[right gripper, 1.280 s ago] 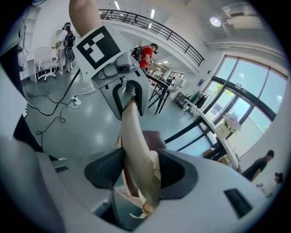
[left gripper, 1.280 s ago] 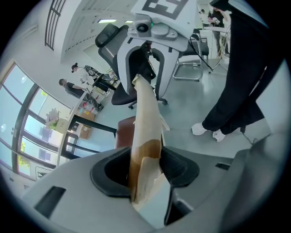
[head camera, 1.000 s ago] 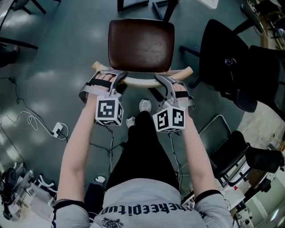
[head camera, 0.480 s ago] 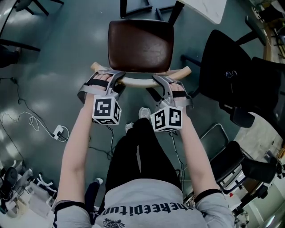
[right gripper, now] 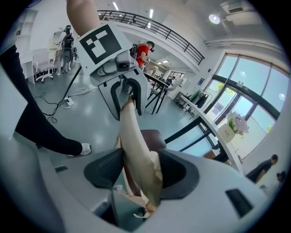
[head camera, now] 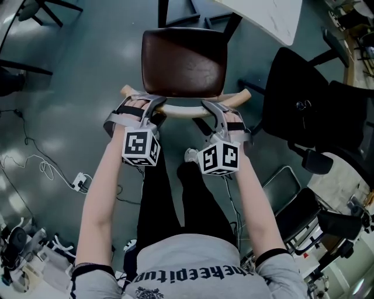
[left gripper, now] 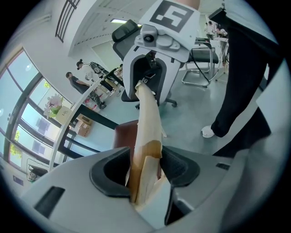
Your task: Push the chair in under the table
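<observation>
The floor [head camera: 70, 76] is dark grey-green and glossy, with a thin cable [head camera: 35, 157] lying on it at the left. At the far right a corner of a white tabletop [head camera: 274, 17] comes into the head view, and its dark legs stand at the far edge. Black office chairs [head camera: 298, 99] stand at the right.

The chair [head camera: 184, 61] is in the middle, just near of the tabletop. Its brown seat lies open to view, and only its far right corner comes close to the edge of the tabletop. The backrest [head camera: 181, 109] is a curved pale wooden bar on the near side of the seat.

The left hand-held gripper [head camera: 153, 105] is closed on the left part of the backrest. In the left gripper view the wood runs straight between the two dark pads, and both pads press on it. The right hand-held gripper [head camera: 211, 106] is closed in the same way on the right part of the bar. The wood looks chipped where this gripper holds it. The two grippers are well apart, each one near an end of the bar.

The person's legs [head camera: 175, 204] in dark trousers stand near of the chair, between the arms.

In the right gripper view a pale pot [right gripper: 226, 133] stands on a long tabletop at the far right, and it holds flowers [right gripper: 238, 122].
</observation>
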The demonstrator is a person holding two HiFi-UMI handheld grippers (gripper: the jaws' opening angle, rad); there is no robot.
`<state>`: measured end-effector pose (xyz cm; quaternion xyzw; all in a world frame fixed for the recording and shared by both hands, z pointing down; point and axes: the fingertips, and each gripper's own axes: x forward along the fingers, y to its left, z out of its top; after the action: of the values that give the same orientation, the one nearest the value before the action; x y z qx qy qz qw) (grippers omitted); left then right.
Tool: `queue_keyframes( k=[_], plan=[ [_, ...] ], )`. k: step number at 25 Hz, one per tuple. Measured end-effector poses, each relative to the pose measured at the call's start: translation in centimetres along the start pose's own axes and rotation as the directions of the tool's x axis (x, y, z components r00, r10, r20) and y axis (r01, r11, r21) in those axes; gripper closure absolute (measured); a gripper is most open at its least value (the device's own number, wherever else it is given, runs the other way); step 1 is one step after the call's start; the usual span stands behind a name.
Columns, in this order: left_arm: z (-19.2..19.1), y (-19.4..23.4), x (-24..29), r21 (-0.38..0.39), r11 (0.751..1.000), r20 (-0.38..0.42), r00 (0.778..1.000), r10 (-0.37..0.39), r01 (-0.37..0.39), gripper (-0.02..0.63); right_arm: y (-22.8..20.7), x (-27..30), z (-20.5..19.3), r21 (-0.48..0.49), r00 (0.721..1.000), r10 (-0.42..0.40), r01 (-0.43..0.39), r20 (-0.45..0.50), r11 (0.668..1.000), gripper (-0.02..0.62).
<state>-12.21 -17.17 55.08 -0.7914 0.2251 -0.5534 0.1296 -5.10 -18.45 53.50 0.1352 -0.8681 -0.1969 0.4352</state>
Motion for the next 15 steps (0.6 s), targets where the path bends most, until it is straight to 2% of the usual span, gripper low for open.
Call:
queue_keyframes(
  k=[5, 15],
  plan=[
    [-0.5, 0.5, -0.2, 0.034, 0.999, 0.061, 0.998, -0.025, 0.023, 0.396, -0.3, 0.7, 0.4, 0.061, 0.999, -0.017, 0.02, -0.05, 0.998, 0.342],
    [-4.9, 5.1, 0.3, 0.128, 0.989, 0.099, 0.991, -0.093, 0.08, 0.397, -2.9, 4.7, 3.7, 0.155, 0.988, -0.094, 0.113, -0.123, 0.981, 0.341]
  ],
)
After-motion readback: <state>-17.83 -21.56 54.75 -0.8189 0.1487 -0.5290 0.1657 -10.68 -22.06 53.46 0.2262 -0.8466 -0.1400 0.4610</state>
